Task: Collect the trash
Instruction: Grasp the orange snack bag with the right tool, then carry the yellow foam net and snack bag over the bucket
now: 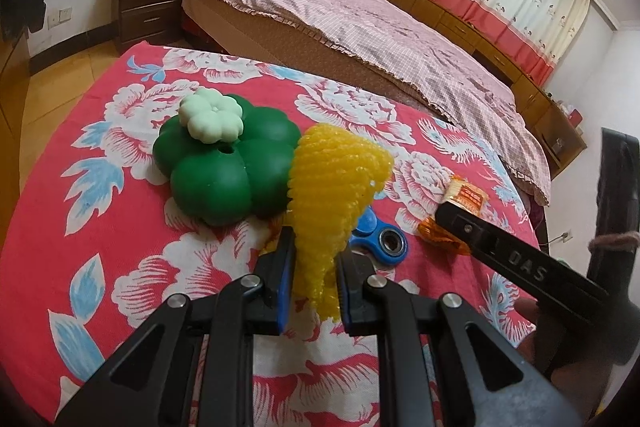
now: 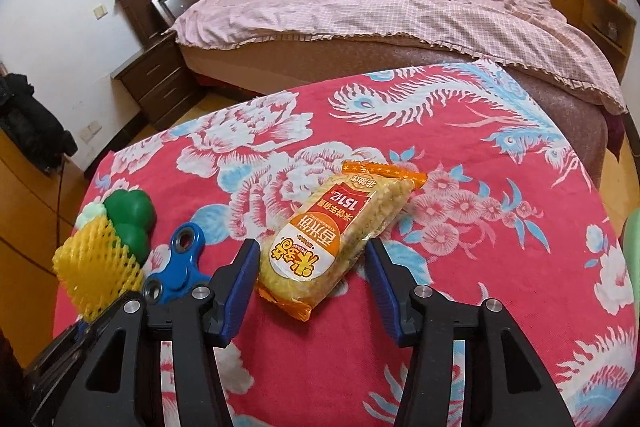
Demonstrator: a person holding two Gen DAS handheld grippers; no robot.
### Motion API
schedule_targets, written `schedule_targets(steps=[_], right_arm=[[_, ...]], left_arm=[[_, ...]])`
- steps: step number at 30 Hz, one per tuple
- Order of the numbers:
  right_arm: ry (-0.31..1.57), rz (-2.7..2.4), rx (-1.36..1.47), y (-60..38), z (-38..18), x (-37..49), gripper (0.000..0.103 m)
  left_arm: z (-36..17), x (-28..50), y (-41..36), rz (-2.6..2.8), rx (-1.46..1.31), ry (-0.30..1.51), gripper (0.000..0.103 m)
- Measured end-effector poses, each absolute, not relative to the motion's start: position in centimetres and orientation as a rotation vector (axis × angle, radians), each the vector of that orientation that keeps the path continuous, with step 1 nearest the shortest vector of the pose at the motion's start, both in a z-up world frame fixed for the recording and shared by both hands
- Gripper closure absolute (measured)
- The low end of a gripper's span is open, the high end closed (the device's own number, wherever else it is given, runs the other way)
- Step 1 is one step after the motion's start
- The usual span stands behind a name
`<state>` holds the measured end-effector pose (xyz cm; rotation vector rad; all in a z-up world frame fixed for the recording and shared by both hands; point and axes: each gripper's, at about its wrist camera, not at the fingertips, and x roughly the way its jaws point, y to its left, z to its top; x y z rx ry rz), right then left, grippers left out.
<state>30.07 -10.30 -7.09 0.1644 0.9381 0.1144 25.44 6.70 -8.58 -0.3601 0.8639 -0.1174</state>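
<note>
Left hand-held gripper [image 1: 310, 269]: its blue-padded fingers are closing on the lower end of the yellow foam net [image 1: 332, 187], which is standing up between them; the pads are lying against the mesh on both sides, so the net is being pinched rather than merely straddled.

Right hand-held gripper [image 2: 310, 279]: its fingers are standing wide apart, one on each side of the near end of the snack packet [image 2: 340, 235], touching nothing.

Yellow foam net: it is rising from the surface [image 1: 120, 227], leaning against the green clover-shaped toy [image 1: 228, 163]. Judged very light, soft and springy; it is likely compressing under the pads and should tolerate a firm squeeze. The gathered lower end is the sensible hold, since the flared top would simply fold.

Snack packet: it is lying flat on the red floral cloth, long axis running away from the right camera, still looking filled. Judged light, with a smooth, slippery film and brittle contents; a grip across the narrow width near the middle, closed gently, is probably holding best without crushing.

Blue fidget spinner [image 1: 380, 235]: it is lying just behind the net, between net and packet; judged not trash.

Risk: the net could be dragging the spinner or nudging the green toy as it lifts.
</note>
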Motion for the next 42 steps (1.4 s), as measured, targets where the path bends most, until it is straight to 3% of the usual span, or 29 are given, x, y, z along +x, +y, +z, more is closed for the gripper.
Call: schedule_targets(steps=[21, 42], right_arm=[[0.826, 0.133, 0.215, -16.4, -1.6, 22.1, 0.048], [0.763, -0.013, 0.348, -26.9, 0.5, 13.5, 0.048]], left_arm=[[-5.7, 24.0, 5.1, -0.183, -0.345, 0.809, 0.09], [-0.5, 19.2, -3.5, -0.372, -0.237, 0.797, 0.09]])
